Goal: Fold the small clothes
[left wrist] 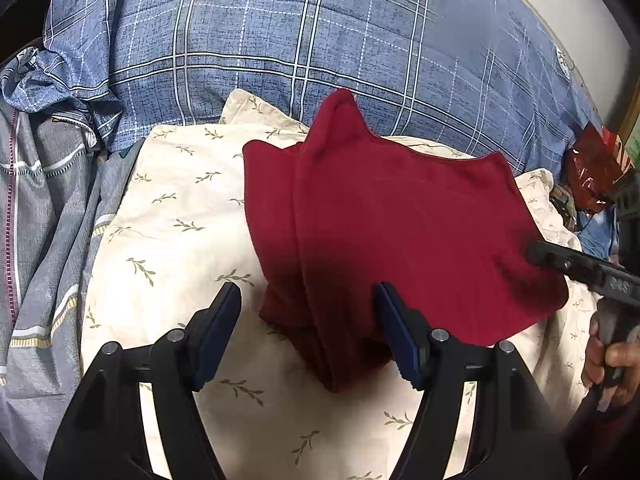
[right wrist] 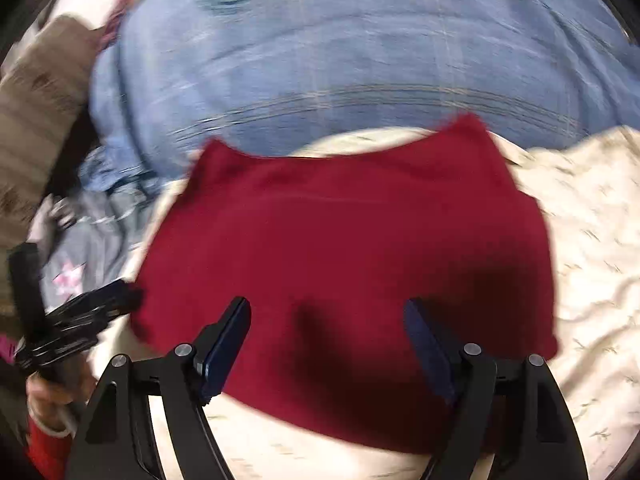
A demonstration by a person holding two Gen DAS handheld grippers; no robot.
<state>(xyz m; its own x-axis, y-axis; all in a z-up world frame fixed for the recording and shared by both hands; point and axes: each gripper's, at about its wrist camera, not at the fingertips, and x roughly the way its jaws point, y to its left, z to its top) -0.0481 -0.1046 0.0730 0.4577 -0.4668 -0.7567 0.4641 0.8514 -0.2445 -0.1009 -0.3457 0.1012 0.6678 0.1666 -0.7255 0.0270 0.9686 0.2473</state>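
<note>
A dark red small garment [left wrist: 400, 232] lies spread on a cream leaf-print cloth [left wrist: 176, 220], partly folded, with a doubled layer along its left side. My left gripper [left wrist: 308, 300] is open and empty, its jaws standing over the garment's near left corner. My right gripper [right wrist: 328, 316] is open and empty above the garment's [right wrist: 348, 248] near edge; that view is motion-blurred. The right gripper also shows at the garment's right edge in the left wrist view [left wrist: 536, 254], and the left gripper at the left of the right wrist view [right wrist: 120, 292].
A blue plaid duvet [left wrist: 300, 32] lies bunched behind the cream cloth. Grey striped fabric [left wrist: 44, 208] lies at the left. A red shiny packet [left wrist: 592, 164] sits at the far right. The cream cloth [right wrist: 592, 240] extends to the right of the garment.
</note>
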